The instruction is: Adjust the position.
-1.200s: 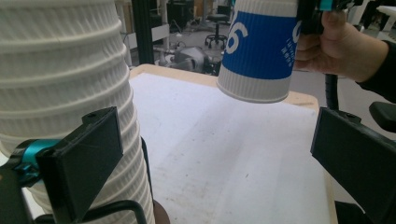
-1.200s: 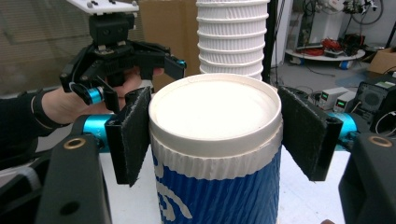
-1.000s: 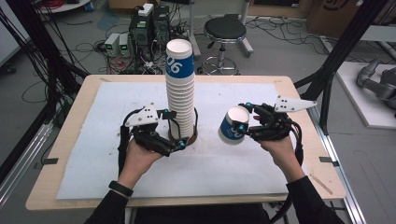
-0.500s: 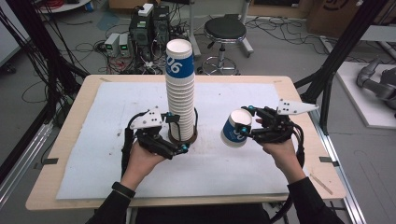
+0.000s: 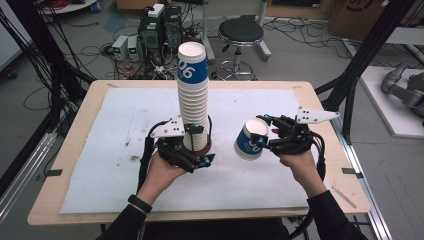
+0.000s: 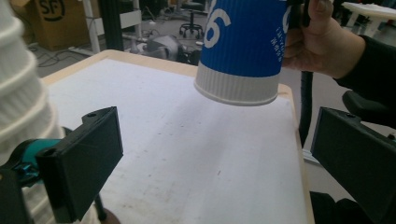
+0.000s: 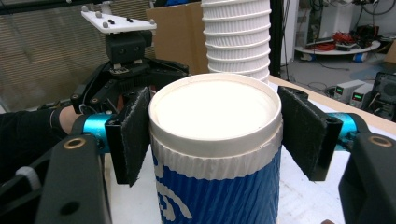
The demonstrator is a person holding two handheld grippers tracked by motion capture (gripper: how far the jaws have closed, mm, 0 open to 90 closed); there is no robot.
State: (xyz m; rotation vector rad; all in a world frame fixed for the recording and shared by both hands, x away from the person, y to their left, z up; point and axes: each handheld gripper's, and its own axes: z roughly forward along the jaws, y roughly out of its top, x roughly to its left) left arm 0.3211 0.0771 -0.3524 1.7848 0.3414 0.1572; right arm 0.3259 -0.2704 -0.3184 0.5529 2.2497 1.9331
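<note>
High view shows your right gripper (image 5: 270, 138) clamped on a blue cup (image 5: 251, 139), tilted in the air just right of the cup stack (image 5: 193, 107). Your left gripper (image 5: 197, 150) sits at the stack's base with its jaws spread; whether a pad touches the stack is hard to tell. The stack's top is cut off in the right gripper view.

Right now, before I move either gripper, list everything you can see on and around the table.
Cup stack: one, white with a blue top cup, upright mid-table.
Single cup: one, blue and white, tilted above the mat, clamped near its rim.
Mat: one, white, covering the table.
Stool: one, black, on the floor behind.
Left gripper: black, jaws apart at the stack's base.
Right gripper: black, shut on the single cup.
</note>
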